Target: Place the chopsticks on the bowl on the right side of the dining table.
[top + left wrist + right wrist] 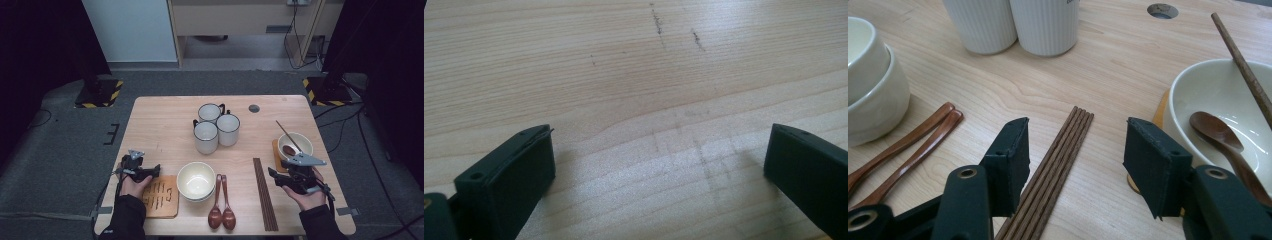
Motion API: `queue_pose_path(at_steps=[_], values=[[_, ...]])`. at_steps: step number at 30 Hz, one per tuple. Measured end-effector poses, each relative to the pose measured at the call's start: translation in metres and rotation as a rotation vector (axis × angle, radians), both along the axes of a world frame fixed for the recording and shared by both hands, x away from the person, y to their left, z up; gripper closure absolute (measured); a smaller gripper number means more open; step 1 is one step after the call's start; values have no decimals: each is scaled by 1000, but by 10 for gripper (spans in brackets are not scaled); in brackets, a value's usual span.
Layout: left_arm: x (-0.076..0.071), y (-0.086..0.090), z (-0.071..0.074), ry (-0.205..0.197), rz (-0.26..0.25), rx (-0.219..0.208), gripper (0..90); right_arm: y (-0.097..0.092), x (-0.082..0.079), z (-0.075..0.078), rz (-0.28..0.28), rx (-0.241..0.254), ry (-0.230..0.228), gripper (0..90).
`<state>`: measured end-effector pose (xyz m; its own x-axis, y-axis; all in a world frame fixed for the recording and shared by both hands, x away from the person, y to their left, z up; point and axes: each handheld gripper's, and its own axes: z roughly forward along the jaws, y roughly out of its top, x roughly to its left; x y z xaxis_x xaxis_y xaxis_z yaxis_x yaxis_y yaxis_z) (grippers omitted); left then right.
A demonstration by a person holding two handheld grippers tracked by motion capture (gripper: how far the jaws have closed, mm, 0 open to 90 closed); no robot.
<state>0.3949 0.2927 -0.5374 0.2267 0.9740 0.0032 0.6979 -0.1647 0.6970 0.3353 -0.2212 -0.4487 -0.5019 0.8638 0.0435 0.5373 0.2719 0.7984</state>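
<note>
**Two grippers at a set table, the right one over the chopsticks**

Two grippers sit at the near edge of a wooden table [165, 125]. The right gripper [1075, 160] hangs low over a bundle of dark chopsticks [1055, 175], which lie flat on the table and run between its jaws. The jaws stand about half open, one on each side of the bundle, with a clear gap to the sticks on both sides; they hold nothing.

Taking the chopsticks as the landmark: just to their right is a white bowl [1218, 100] on a round coaster, with a brown spoon [1218, 132] inside and a single stick leaning on its rim. To their left lie two wooden spoons [908, 145] side by side, and beyond those, two stacked cream bowls [868, 85]. Behind them stand three white mugs [216, 127] in a cluster.

The left gripper [659, 165], well to the left of the chopsticks beside a wooden trivet [161, 196], has its jaws wide open over bare wood, holding nothing.
</note>
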Motion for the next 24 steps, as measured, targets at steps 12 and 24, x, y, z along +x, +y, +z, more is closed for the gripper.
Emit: queue_pose_path(at_steps=[12,24], values=[[0,0,0,0,0,0,0,2,-4,-18,9,-33,39,433],[0,0,0,0,0,0,0,6,-3,-31,13,-59,68,470]])
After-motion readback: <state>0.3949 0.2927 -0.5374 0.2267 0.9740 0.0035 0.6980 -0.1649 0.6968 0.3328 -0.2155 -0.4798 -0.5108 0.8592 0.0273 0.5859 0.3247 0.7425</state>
